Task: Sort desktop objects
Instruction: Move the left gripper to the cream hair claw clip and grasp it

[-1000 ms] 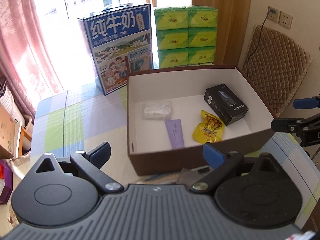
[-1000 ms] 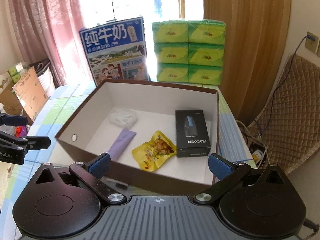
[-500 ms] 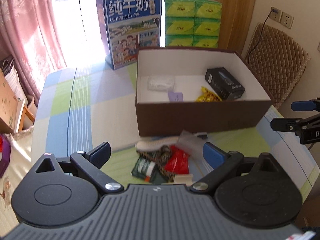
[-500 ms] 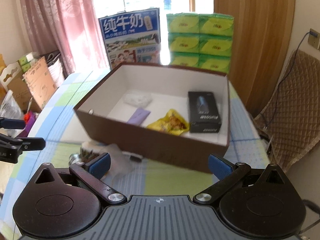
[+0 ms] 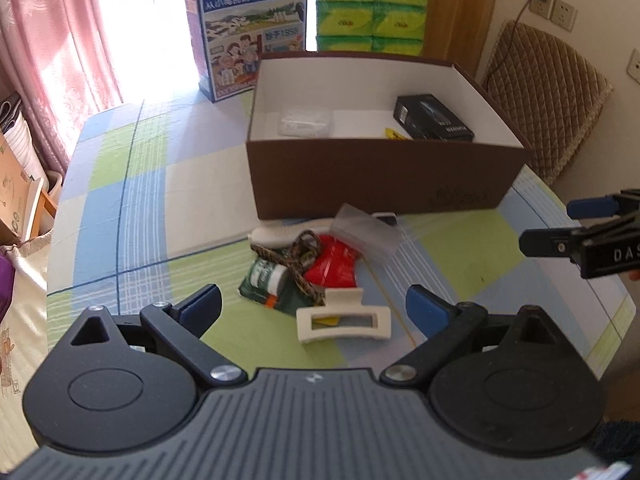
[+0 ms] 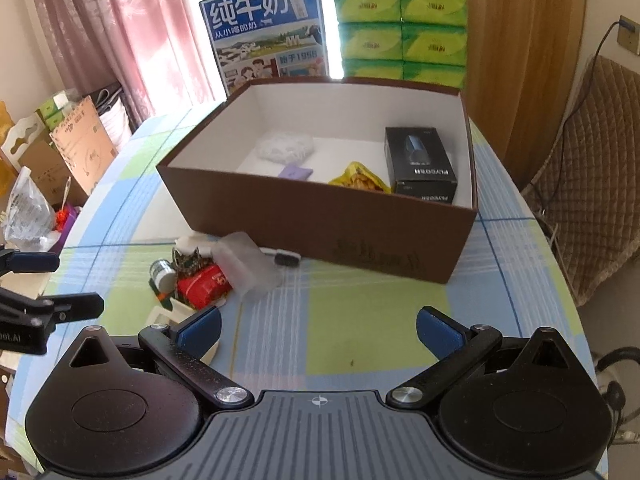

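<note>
A brown box (image 5: 384,176) (image 6: 320,220) with a white inside holds a black carton (image 5: 434,122) (image 6: 420,164), a yellow snack bag (image 6: 360,178), a purple tube (image 6: 296,171) and a clear packet (image 5: 306,123) (image 6: 285,147). In front of it lies a pile: a white hair claw (image 5: 343,315), a red packet (image 5: 334,266) (image 6: 202,283), a green packet (image 5: 266,280), a patterned cord (image 5: 298,254) and a translucent case (image 5: 366,230) (image 6: 244,264). My left gripper (image 5: 314,308) is open just short of the hair claw. My right gripper (image 6: 318,332) is open above bare tablecloth, right of the pile.
A blue milk carton (image 5: 244,24) (image 6: 266,36) and stacked green tissue packs (image 5: 370,12) (image 6: 402,28) stand behind the box. A padded chair (image 5: 548,104) (image 6: 592,184) is at the right. Cardboard boxes and bags (image 6: 60,152) sit off the table's left edge.
Both grippers have pulled back from over the box toward the near side of the table. The pile in front of the box has come into view. Both stay open.
</note>
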The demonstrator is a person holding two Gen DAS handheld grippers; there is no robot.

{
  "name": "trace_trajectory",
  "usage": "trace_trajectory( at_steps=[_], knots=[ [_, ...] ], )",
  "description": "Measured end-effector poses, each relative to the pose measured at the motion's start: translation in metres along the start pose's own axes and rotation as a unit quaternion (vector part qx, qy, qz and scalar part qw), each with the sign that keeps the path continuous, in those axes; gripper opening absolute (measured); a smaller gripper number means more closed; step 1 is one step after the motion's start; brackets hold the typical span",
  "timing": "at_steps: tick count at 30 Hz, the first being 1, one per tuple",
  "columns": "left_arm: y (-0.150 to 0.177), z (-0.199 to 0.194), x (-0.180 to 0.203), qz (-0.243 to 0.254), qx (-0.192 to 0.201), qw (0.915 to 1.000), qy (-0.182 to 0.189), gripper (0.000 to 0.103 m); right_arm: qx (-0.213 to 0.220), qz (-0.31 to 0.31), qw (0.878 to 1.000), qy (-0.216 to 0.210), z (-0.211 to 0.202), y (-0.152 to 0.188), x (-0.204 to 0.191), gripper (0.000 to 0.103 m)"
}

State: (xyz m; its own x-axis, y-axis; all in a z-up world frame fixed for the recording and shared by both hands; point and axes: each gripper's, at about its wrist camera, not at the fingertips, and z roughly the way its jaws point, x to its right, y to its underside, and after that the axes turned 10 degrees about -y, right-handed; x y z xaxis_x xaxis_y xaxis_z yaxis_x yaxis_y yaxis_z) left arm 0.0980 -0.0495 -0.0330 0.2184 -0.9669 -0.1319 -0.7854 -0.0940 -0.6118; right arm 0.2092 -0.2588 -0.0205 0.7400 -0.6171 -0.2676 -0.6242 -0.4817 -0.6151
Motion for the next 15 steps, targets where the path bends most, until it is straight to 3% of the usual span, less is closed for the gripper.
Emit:
trace_trajectory(
  at_steps=[15],
  knots=[
    [0.025,0.029,0.017,0.021,-0.026,0.9994,-0.001,0.097,-0.051,0.02,0.998,0.022,0.03,0.031,0.02,0.101]
  ],
)
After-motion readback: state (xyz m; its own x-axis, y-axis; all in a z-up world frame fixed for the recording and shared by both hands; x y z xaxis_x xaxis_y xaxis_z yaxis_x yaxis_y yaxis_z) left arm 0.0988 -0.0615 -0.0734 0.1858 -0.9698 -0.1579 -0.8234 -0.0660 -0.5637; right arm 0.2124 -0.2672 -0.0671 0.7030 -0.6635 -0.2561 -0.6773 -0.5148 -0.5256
